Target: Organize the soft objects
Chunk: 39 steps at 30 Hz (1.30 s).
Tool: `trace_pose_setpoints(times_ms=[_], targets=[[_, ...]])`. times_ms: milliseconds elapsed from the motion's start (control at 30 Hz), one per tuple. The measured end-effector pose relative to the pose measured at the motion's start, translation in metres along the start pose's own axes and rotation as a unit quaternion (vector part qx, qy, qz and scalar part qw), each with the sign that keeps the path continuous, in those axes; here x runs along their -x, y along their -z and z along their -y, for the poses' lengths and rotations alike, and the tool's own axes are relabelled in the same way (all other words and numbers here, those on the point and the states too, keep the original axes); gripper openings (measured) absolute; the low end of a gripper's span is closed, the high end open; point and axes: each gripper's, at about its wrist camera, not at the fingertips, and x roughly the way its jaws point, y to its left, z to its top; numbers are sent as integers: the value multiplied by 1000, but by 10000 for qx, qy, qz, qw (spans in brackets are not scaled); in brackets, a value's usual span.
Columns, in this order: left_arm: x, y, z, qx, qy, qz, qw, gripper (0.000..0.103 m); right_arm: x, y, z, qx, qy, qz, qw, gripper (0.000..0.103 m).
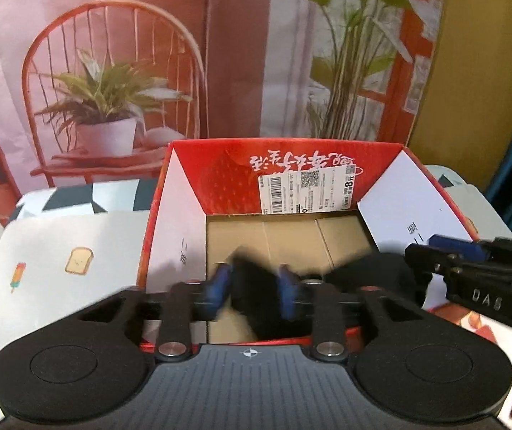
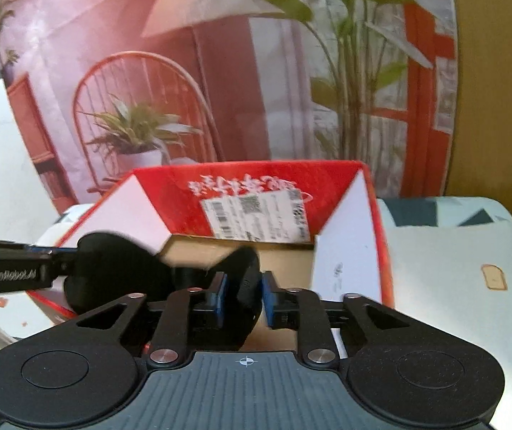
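Cloth, black, limp and light, sags between my left tongs and right tongs over the open red box mid-tabletop; both tongs parted, pads barely touching; best pinched at bunched edges.

Right tongs, lower centre: blue pads flanking a black cloth, contact blurred. Cloth runs left to the left tongs at the left edge. Red box, centre, flaps open, white label on its back flap. Pale surface, right. Backdrop behind.
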Motion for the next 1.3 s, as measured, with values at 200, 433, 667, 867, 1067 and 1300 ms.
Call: trace_pose_setpoints(times_ms=[200,433,667,867,1067,1300], targets=[[35,6,-13,50,23,455,9989,64,33,8,3,-277,-81,483,9984,42],[84,36,-26,-21,-317,1147,9929,65,85,35,-4,-472,-354,1142,9917,49],[108,67,-38,-126,-428,1209,9917,69,103,65,-18,57,-386,1269,9912,63],[104,87,-46,-174,-279,1005,9944,69,98,81,-29,311,-523,1073,9924,63],[93,96,-49,-252,3,892,9957,69,85,86,-33,382,-580,862,9939,63],[66,103,-40,-467,421,649,9959,69,59,91,-39,499,-744,534,9945,63]])
